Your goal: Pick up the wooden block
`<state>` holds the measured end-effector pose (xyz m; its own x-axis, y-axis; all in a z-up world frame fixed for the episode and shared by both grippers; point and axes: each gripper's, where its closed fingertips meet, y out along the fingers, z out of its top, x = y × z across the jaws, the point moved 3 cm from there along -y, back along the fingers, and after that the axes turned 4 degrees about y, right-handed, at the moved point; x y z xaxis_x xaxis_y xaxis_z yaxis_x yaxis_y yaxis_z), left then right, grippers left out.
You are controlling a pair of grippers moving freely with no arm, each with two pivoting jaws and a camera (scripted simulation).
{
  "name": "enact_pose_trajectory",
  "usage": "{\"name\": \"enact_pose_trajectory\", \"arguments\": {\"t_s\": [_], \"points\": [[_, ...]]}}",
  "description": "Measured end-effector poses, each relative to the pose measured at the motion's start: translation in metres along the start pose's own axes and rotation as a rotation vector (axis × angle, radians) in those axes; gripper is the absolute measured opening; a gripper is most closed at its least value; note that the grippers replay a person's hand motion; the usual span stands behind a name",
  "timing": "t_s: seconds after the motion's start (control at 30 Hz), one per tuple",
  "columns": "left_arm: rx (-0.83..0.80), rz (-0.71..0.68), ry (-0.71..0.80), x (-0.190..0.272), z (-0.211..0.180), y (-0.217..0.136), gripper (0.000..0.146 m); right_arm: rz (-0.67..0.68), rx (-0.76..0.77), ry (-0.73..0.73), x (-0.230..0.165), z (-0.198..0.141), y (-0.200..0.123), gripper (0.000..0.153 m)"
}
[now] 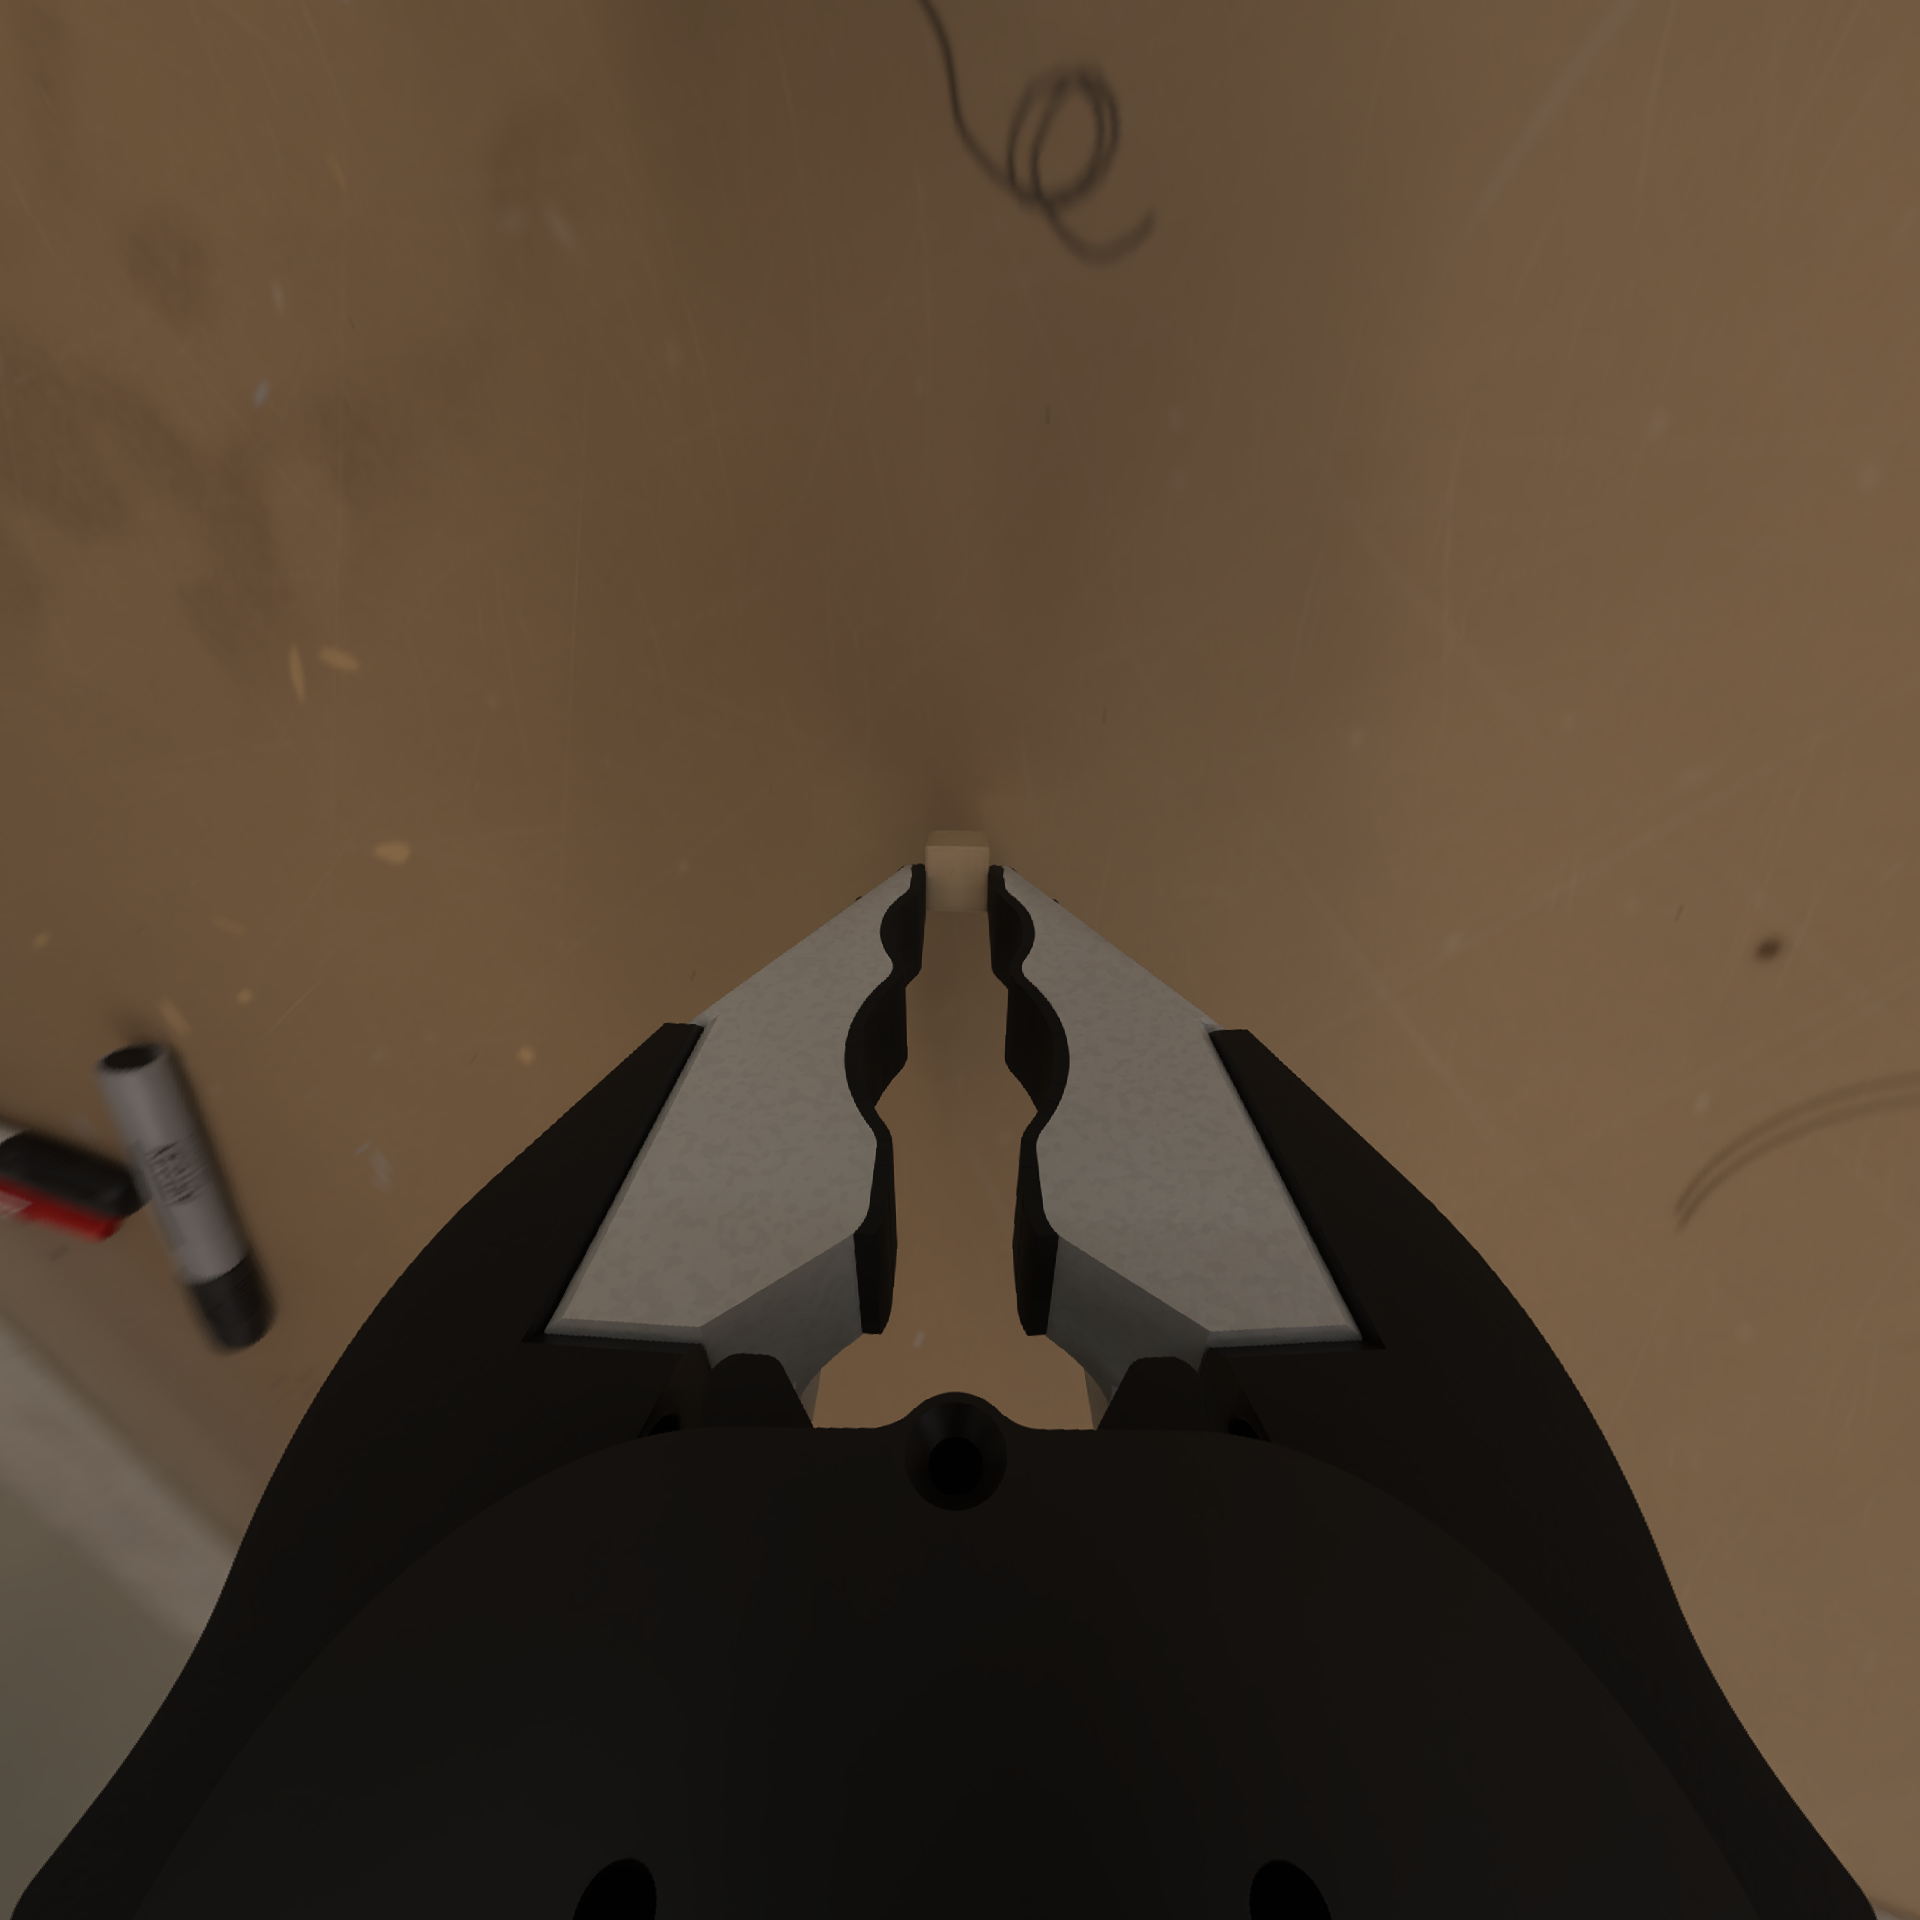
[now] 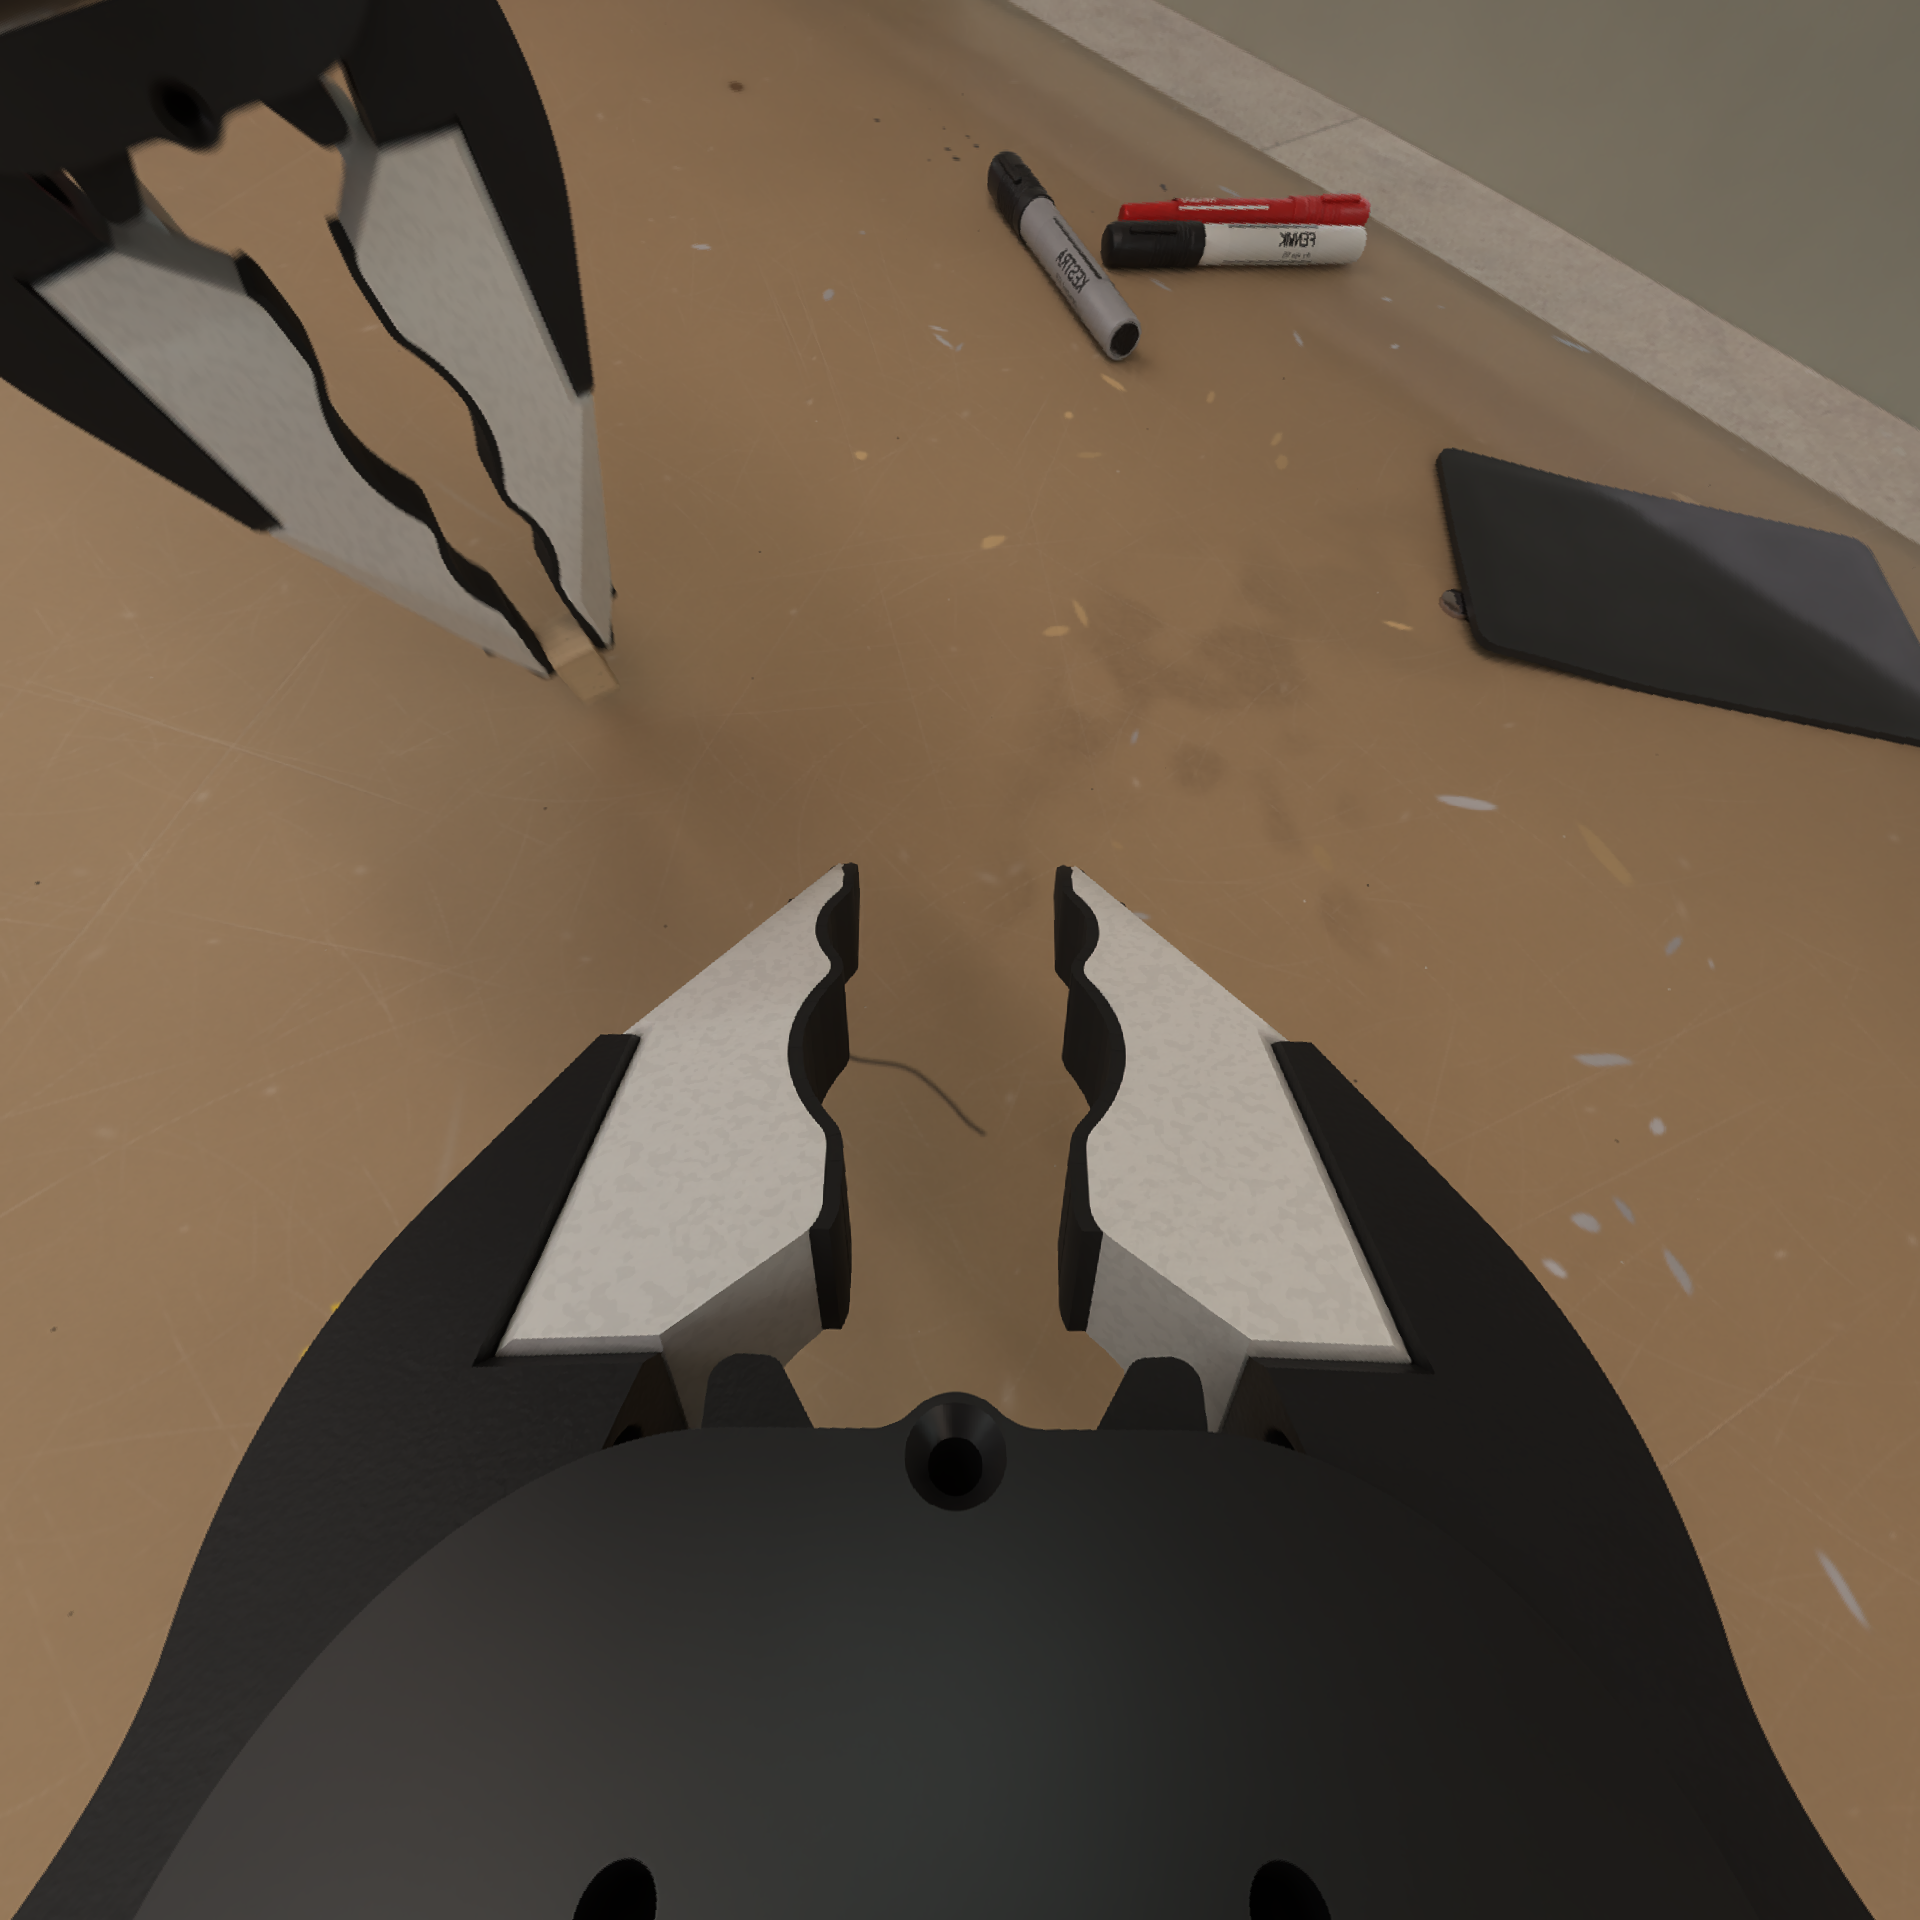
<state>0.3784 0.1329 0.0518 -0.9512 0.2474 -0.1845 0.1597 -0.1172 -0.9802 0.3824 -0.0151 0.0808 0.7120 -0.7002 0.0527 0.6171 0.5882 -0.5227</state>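
A small pale wooden block sits between the fingertips of my left gripper, which is shut on it and points down at the brown table. In the right wrist view the same block shows at the tips of the left gripper, at or just above the table surface; I cannot tell which. My right gripper is open and empty, low over the table, to the right of the block and nearer to the camera.
A grey marker, a white marker and a red marker lie near the table's far edge. A black flat pad lies at the right. A thin dark cable coils on the table.
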Motion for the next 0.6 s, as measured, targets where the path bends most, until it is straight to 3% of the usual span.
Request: {"name": "enact_pose_trajectory", "arguments": {"t_s": [0.2,0.6], "points": [[-0.287,0.036,0.133,-0.010,-0.021,-0.020,0.011,-0.004,0.000,0.004,0.002,0.000,0.000,0.037],[-0.371,0.012,0.167,-0.021,-0.023,-0.007,0.011,-0.010,-0.006,0.012,0.005,-0.001,-0.001,0.037]]}}
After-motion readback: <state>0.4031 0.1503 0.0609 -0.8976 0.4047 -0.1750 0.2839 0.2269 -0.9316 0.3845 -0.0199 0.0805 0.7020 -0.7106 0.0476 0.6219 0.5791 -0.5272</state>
